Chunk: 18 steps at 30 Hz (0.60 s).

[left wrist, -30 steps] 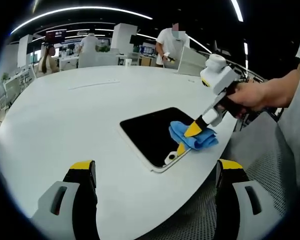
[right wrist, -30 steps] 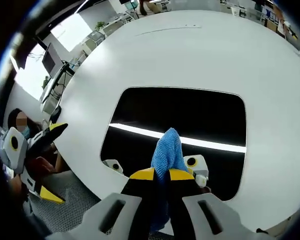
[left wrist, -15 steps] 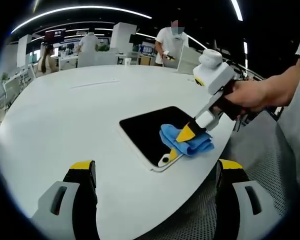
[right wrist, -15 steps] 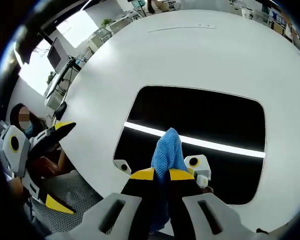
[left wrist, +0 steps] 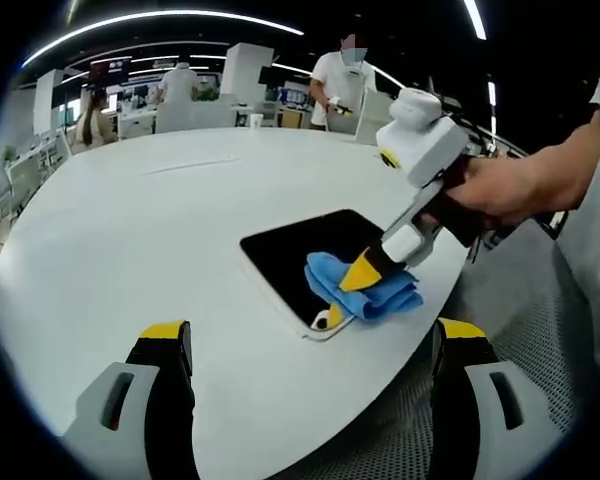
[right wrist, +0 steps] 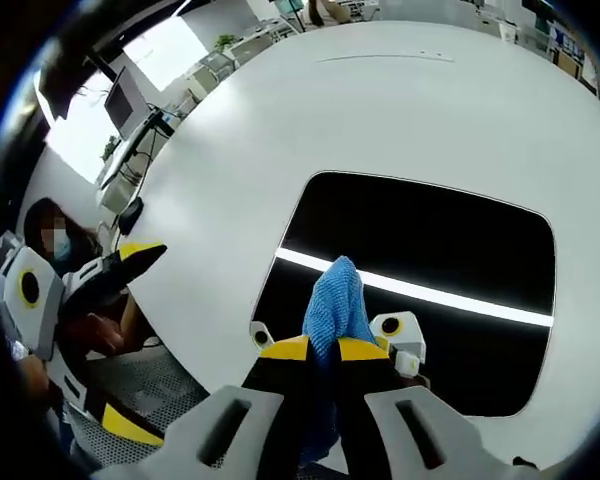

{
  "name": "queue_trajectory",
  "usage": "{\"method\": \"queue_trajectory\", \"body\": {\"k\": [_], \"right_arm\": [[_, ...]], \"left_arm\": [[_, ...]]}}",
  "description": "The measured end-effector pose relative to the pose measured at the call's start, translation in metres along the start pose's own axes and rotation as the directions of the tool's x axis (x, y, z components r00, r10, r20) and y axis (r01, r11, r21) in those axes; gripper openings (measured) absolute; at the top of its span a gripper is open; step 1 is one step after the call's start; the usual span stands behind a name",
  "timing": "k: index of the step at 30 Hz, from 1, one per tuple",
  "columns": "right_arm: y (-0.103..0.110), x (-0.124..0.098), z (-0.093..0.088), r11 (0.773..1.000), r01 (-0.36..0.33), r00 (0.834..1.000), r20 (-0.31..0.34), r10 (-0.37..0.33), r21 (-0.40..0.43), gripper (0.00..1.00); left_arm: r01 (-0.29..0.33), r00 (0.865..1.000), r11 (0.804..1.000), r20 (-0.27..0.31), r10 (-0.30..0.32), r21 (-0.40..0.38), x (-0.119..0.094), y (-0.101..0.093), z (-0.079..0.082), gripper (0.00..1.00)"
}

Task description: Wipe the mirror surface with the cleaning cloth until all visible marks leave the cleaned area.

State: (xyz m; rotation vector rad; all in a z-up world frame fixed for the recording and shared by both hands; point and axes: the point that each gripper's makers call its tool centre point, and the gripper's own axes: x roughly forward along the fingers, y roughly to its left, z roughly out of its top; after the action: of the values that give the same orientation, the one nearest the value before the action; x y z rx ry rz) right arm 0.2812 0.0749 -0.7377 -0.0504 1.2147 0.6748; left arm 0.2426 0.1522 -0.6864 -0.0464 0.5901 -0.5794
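A flat dark mirror [left wrist: 300, 252] [right wrist: 430, 260] with a white rim lies near the edge of the white table [left wrist: 130, 220]. My right gripper [left wrist: 348, 283] [right wrist: 323, 346] is shut on a blue cleaning cloth [left wrist: 365, 290] [right wrist: 335, 300] and presses it on the mirror's near corner. A hand [left wrist: 500, 190] holds that gripper from the right of the left gripper view. My left gripper [left wrist: 310, 345] stands open above the table's near part, nothing between its jaws; it also appears at the left of the right gripper view as a white and yellow left gripper [right wrist: 70, 290].
The round white table [right wrist: 310, 110] stretches far beyond the mirror. Past its edge lies grey perforated flooring [left wrist: 540, 330]. People [left wrist: 345, 85] and desks stand in the office background. A seated person [right wrist: 50, 235] is at the left.
My right gripper has slid the blue cloth leftward across the mirror toward its near-left corner. The left gripper has held still.
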Motion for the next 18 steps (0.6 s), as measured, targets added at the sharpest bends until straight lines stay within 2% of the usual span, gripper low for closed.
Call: {"method": "queue_trajectory", "body": {"k": [8,18], "right_arm": [[0.01,0.004,0.004,0.999,-0.029,1.0,0.003,0.029,0.025,0.03],[0.02,0.009,0.008,0.999,-0.034,0.999,-0.012,0.034,0.0,0.03]], "left_arm": [[0.005,1.0,1.0,-0.008,-0.005,0.002,0.0,-0.002,-0.001,0.99],[0.005,1.0,1.0,-0.009,-0.005,0.001,0.0,-0.002,-0.001,0.99]]}}
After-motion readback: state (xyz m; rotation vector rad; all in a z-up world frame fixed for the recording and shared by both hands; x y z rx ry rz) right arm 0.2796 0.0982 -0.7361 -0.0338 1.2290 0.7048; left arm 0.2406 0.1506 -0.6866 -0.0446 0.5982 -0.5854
